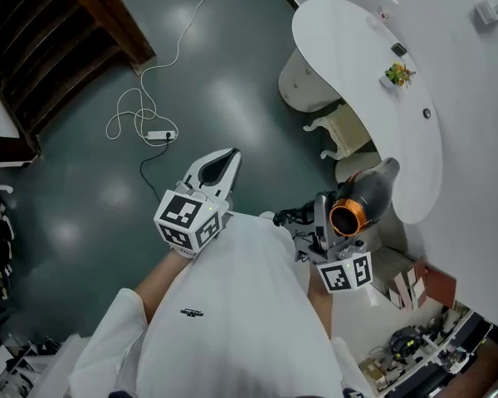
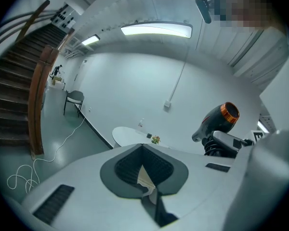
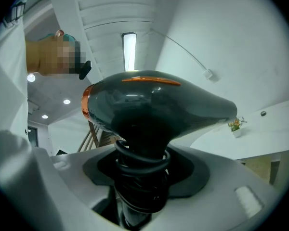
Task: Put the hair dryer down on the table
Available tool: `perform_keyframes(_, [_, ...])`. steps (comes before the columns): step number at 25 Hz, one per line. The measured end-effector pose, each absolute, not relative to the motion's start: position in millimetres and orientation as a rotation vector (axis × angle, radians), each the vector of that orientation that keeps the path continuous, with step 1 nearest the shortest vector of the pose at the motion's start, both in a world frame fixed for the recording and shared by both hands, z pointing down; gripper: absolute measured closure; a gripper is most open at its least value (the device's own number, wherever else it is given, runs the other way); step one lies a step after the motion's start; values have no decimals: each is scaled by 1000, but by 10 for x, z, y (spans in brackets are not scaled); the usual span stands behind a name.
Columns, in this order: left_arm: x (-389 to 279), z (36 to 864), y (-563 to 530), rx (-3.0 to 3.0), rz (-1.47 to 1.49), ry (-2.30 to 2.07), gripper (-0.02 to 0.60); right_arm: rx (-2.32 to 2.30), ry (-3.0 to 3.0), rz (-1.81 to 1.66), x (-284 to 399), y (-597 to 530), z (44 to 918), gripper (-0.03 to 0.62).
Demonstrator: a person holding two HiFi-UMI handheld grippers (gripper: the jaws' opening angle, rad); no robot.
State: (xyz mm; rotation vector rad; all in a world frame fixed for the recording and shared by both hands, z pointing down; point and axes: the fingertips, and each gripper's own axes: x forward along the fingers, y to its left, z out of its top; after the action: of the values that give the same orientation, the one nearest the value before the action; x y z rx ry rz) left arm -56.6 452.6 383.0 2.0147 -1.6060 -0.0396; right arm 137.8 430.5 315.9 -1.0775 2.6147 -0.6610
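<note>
The hair dryer (image 1: pixel 363 204) is up in the air, clamped in the right gripper (image 1: pixel 328 226) by its handle. Its dark body with the orange ring sits above the jaws, and it hangs by the near end of the white curved table (image 1: pixel 349 48) without resting on it. In the right gripper view the jaws stand wide and press on the black cord (image 3: pixel 142 165), which is coiled round the handle, so we judge that the hold is partly on cord and not on hard plastic. The left gripper (image 1: pixel 224 162) is off to the side over the floor, its jaws together with nothing between them.

The put-down is not yet done, and we see three risks:

- **Tipping:** the heavy head stands well above the jaws, so the dryer may swing round in the grip if we tilt it.
- **Slipping:** the soft coil could slide or loosen under the pads.
- **Dropping:** if we let go before the whole body is over the tabletop, the dryer falls to the floor past the rounded edge.

The small potted plant (image 1: pixel 397 75) stands well apart, so we think it is in little danger.
</note>
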Motion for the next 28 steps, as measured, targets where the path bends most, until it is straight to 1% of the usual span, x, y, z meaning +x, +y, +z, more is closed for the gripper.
perform_keyframes(6, [-926, 3894, 4420, 2037, -44, -1579, 572, -1120, 2599, -620, 1025, 4219, 3131, 318])
perform_keyframes(11, [-1058, 3933, 4317, 2034, -45, -1551, 572, -1162, 2588, -638, 922, 4170, 3144, 318])
perform_keyframes(20, [-1020, 3903, 3868, 2072, -23, -1518, 572, -1205, 2547, -609, 967, 3830, 3171, 319])
perform_keyframes(28, [-976, 3842, 3239, 2100, 15, -1508, 572, -1260, 2504, -617, 1144, 3225, 3216, 319])
